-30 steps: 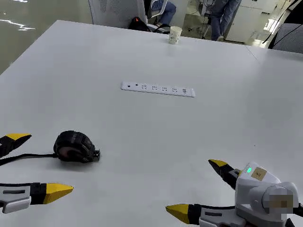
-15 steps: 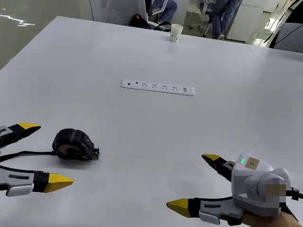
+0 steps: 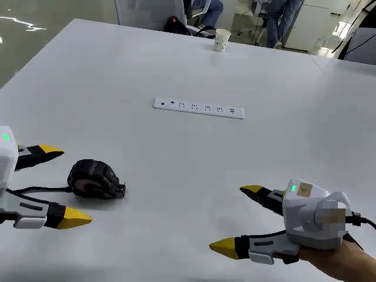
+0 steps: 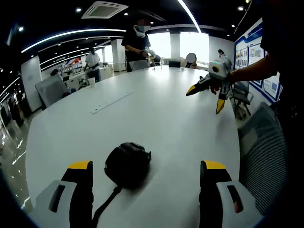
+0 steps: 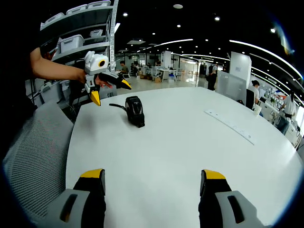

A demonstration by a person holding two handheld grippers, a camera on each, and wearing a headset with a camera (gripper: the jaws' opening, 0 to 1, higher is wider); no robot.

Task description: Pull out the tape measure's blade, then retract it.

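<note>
A black tape measure [image 3: 92, 180] lies on the white table [image 3: 176, 153] at the left, its blade tip facing right and a black strap trailing left. My left gripper [image 3: 56, 183] stands open around its left end without touching it. In the left gripper view the tape measure [image 4: 127, 164] lies just ahead, between the yellow fingertips [image 4: 80, 166]. My right gripper [image 3: 238, 218] is open over bare table at the lower right, well away from the tape. In the right gripper view the tape measure [image 5: 135, 110] lies far ahead, with the left gripper [image 5: 108, 90] behind it.
A white power strip [image 3: 198, 108] lies across the middle of the table. A paper cup [image 3: 221, 40] stands at the far edge. Chairs and people are beyond the table. A grey mesh chair [image 5: 33, 152] is at the near side.
My left gripper has moved right, closer around the tape measure. My right gripper has moved slightly left and up. The tape measure has stayed put.
</note>
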